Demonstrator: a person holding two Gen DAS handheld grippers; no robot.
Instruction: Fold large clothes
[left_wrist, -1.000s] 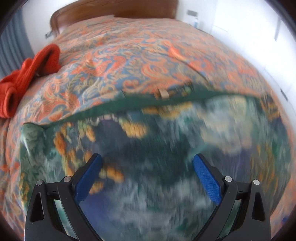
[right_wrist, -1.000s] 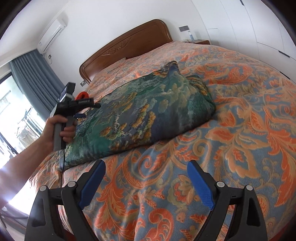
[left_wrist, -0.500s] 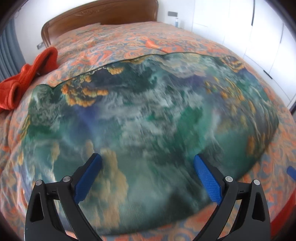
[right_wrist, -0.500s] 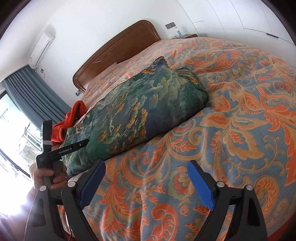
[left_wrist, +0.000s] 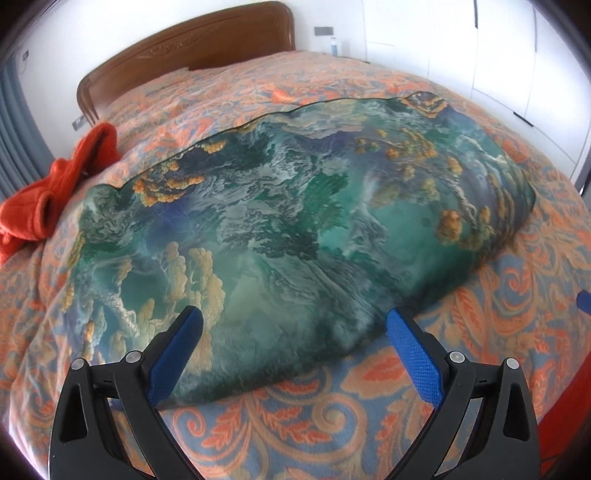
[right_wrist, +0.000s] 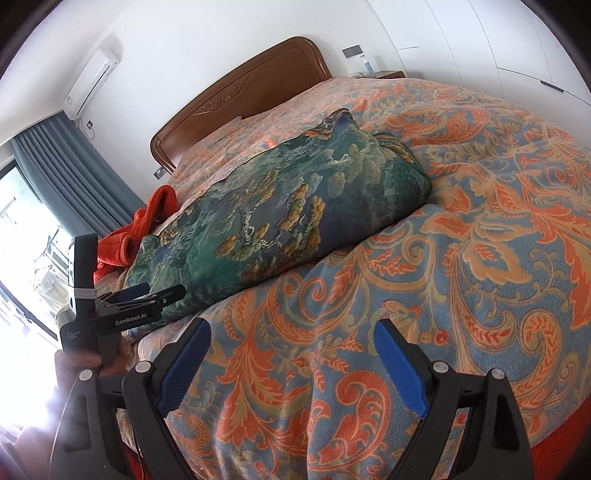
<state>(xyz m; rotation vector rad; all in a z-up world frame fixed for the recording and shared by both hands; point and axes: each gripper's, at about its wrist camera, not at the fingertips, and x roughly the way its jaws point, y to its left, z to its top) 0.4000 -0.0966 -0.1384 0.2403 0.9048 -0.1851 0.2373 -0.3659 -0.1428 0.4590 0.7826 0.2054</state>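
Observation:
A large green garment (left_wrist: 295, 229) printed with blue and yellow landscape shapes lies folded into a long bundle across the bed; the right wrist view shows this garment (right_wrist: 280, 218) from its near side. My left gripper (left_wrist: 293, 321) hovers open over the bundle's near edge, nothing between its blue pads. In the right wrist view that left gripper (right_wrist: 147, 291) shows from the side at the bundle's near left end, held by a hand. My right gripper (right_wrist: 291, 330) stands open above bare bedspread, to the right of the bundle, apart from it.
The bed wears an orange and blue patterned bedspread (right_wrist: 461, 258) with a wooden headboard (right_wrist: 251, 85) at the far end. A crumpled orange cloth (left_wrist: 48, 192) lies left of the bundle. A curtain (right_wrist: 70, 177) and bright window sit at left, white wardrobe doors at right.
My left gripper has drawn back from over the garment toward its near edge, so the whole bundle now shows. The right gripper shifted only slightly; the bundle itself stays put.

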